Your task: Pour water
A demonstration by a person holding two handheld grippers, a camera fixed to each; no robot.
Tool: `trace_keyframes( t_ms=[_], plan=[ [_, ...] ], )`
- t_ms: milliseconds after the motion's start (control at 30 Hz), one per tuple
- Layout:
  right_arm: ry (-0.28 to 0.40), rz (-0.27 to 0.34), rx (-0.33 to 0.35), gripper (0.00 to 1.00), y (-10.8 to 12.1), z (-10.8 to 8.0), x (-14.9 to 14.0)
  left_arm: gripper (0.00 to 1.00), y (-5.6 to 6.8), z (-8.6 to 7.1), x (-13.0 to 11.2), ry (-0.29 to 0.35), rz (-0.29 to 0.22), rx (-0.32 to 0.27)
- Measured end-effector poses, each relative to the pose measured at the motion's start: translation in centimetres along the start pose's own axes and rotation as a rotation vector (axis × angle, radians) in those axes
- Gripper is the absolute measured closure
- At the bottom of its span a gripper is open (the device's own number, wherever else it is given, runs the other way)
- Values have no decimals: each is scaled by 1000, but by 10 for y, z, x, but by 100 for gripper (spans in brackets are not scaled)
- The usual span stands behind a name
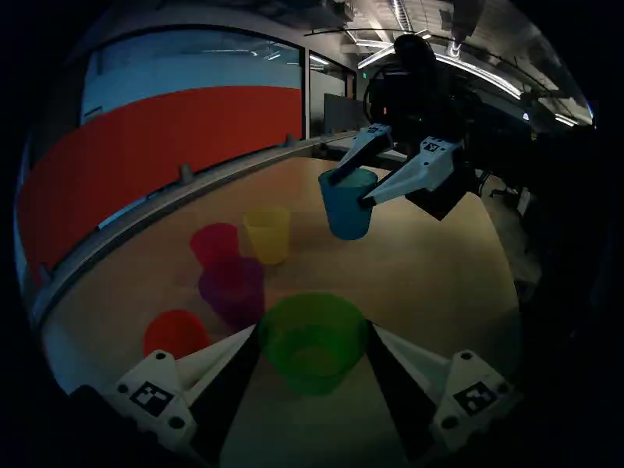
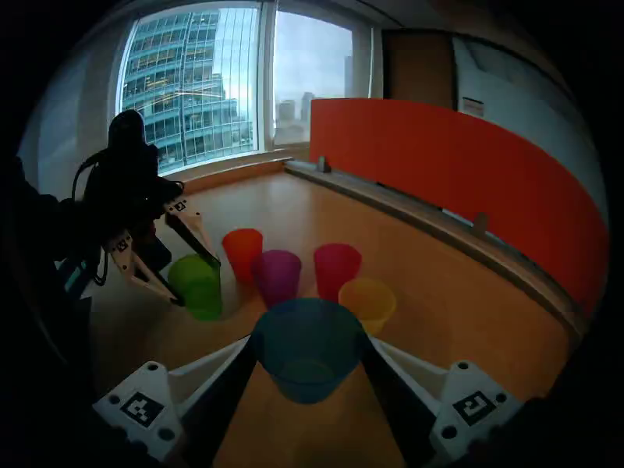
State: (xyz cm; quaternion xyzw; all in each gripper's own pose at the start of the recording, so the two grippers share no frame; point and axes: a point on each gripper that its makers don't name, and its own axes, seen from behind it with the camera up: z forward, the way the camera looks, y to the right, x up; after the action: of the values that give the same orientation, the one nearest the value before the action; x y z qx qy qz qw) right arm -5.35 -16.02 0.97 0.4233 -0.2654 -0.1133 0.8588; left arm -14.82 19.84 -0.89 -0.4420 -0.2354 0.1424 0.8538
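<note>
Both cups are already in hand, so the task sits at the step just before pouring. The left gripper (image 1: pixel 312 343) is clamped on a green cup (image 1: pixel 312 363), one finger pressing on each side of its wall. The right gripper (image 2: pixel 308 351) is clamped the same way on a blue cup (image 2: pixel 308 374). Both cups stand upright, with neither rim tipped.

The purple cup (image 1: pixel 232 288) in the middle of the wooden table (image 1: pixel 437 265) serves as the marker. In the left gripper view the green cup is just beside it on the near side, and the blue cup is well beyond it, off to the right. A red cup (image 1: pixel 175 331), a pink cup (image 1: pixel 214 243) and a yellow cup (image 1: pixel 267 232) crowd close round the purple one, with the pink one just behind it. An orange partition (image 2: pixel 468 171) runs along the table edge beyond them.

The light is dim, and I cannot tell which held cup carries water — or whether either does. I also cannot tell whether the blue cup rests on the table or hangs just above it.

By my reading, the next move calls for bringing the two held cups together, clear of the purple cup and its neighbours. The pouring rim should go above the other cup's mouth, and the tilt should be slow while the receiving cup is kept level — a hurried tip would spill.
</note>
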Motion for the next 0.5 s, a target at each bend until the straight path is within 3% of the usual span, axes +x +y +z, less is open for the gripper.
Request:
trace_keyframes(
  t_ms=[500],
  plan=[
    [-41, 9, 1, 6, 0, 9, -22, 11, 1, 10, -15, -20, -19, -15]
  ],
)
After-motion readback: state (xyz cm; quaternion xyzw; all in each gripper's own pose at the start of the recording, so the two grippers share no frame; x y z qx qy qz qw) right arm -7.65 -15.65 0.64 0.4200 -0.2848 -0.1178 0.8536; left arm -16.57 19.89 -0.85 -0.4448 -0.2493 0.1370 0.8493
